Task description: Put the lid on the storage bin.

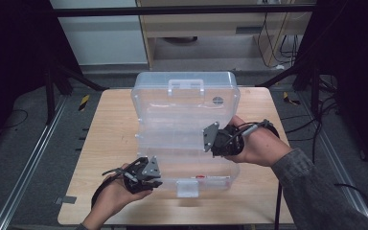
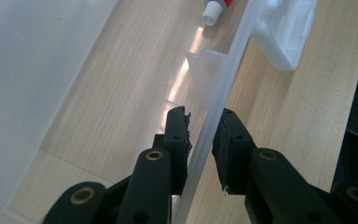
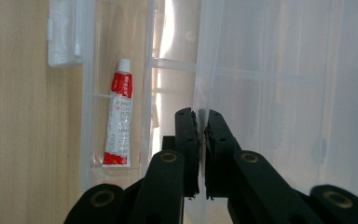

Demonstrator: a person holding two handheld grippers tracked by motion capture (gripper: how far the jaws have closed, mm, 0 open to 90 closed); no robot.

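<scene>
While my right gripper [image 3: 201, 122] pinches the raised lid [image 1: 187, 103] of the clear plastic organizer box [image 1: 191, 165], my left gripper [image 2: 204, 135] straddles its front wall, jaws apart. Glue tube [image 3: 118, 120] lies inside along that wall, nearer my left.

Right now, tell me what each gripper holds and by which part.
Right gripper: shut on the raised lid's thin edge. Left gripper: jaws astride the box base's front wall, not visibly closed on it.
</scene>
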